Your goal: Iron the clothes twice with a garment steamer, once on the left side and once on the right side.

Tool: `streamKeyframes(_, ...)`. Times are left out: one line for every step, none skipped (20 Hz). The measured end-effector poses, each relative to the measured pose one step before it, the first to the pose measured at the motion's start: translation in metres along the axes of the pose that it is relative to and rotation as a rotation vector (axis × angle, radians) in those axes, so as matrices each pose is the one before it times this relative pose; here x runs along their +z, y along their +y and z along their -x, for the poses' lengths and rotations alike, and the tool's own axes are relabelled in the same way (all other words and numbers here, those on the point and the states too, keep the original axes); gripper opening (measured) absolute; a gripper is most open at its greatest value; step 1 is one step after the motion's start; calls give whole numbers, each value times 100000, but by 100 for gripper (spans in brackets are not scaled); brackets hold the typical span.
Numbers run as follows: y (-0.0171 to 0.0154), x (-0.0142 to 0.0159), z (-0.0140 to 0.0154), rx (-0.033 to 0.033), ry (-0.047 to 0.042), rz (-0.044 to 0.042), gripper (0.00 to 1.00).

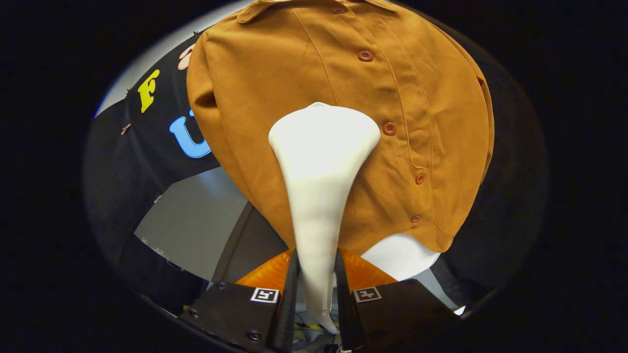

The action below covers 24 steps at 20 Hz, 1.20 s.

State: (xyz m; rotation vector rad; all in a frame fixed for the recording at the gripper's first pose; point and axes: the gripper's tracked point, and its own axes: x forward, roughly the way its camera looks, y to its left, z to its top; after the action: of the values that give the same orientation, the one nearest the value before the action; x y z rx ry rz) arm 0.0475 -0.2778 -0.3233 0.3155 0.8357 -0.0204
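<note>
With both fingers pinching its slim handle, the tool [316, 274] holds the garment steamer [321, 162], head flat against the shirt [304, 63] left of the button placket. Steamer looks rigid, light, smooth; handle grip suits. Shirt is soft, will yield.

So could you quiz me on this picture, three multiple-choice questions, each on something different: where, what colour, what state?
1. The steamer head rests against:
A. the shirt's front, beside the button row
B. the collar
C. the grey panel

2. The shirt is:
A. blue
B. mustard brown
C. white

3. The tongs are:
A. wide open
B. shut on nothing
C. shut on the steamer's handle

Answers:
1 A: the wide white head lies on the cloth just beside the buttons.
2 B: the whole garment is mustard brown.
3 C: both fingers press the narrow handle between them.
</note>
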Motion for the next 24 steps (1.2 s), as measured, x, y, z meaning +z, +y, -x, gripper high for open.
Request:
streamKeyframes(-132,-572,-40,-235,1432,-387,40)
streamKeyframes(-180,-405,-147,-209,998,-442,40)
streamKeyframes(-103,-485,-163,-7,912,-362,40)
streamKeyframes(-94,-469,-124,-28,1064,-380,40)
streamKeyframes(-119,-479,-87,-140,1056,-275,40)
streamKeyframes(-78,-447,-114,-296,1048,-348,41)
streamKeyframes(-91,-594,-110,-420,966,-89,40)
streamKeyframes(-103,-352,9,-424,848,49,41)
streamKeyframes(-147,-343,63,-402,568,-260,41)
streamKeyframes(-40,-224,160,-422,284,-530,41)
streamKeyframes(-62,-108,272,-388,-346,-832,40)
streamKeyframes(279,167,477,953,-1340,-950,40)
streamKeyframes(480,353,597,1680,-1781,-327,40)
streamKeyframes(442,598,667,1162,-2236,848,40)
streamKeyframes(307,804,788,370,-3056,1657,41)
streamKeyframes(199,1046,926,-140,-3439,1567,41)
streamKeyframes(221,1088,1213,-395,-3745,1352,41)
streamKeyframes(0,1216,1097,-689,-3809,1086,41)
streamKeyframes(-197,1319,972,-1132,-3644,1374,40)
streamKeyframes(-302,1528,798,-1461,-3415,1484,40)
streamKeyframes(-565,1496,627,-1458,-3228,1124,40)
streamKeyframes(-594,1316,641,-1375,-3053,823,40)
streamKeyframes(-572,1268,556,-1258,-2757,214,40)
streamKeyframes(-791,1282,549,-1722,-2329,433,40)
